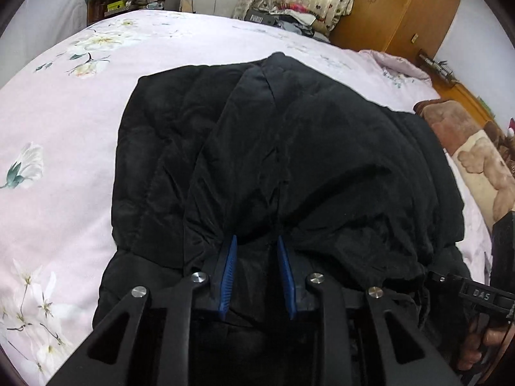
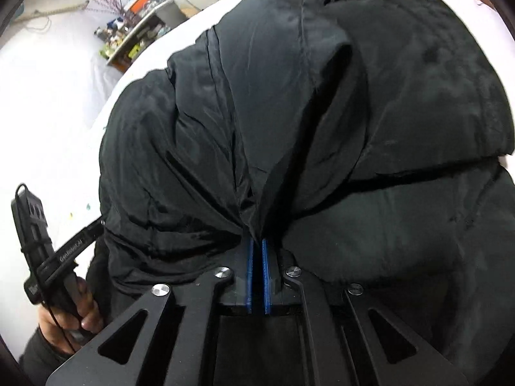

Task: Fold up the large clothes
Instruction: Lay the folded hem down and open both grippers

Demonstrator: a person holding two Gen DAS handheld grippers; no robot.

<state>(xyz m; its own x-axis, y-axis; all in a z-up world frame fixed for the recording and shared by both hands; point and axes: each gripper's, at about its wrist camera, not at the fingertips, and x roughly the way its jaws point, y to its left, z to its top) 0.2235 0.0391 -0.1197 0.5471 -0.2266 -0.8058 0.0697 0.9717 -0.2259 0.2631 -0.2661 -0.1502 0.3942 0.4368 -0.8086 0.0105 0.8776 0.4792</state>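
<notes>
Black coat (image 1: 289, 148) on bed, right gripper (image 2: 256, 241) clamped on fabric, left gripper (image 1: 256, 241) part open, fabric between.

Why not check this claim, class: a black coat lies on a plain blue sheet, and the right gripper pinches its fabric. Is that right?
One detail is wrong. The sheet is pale pink with flowers, not plain blue, as the left wrist view shows. The rest holds: the black coat lies on it, and the right gripper pinches its fabric.
</notes>
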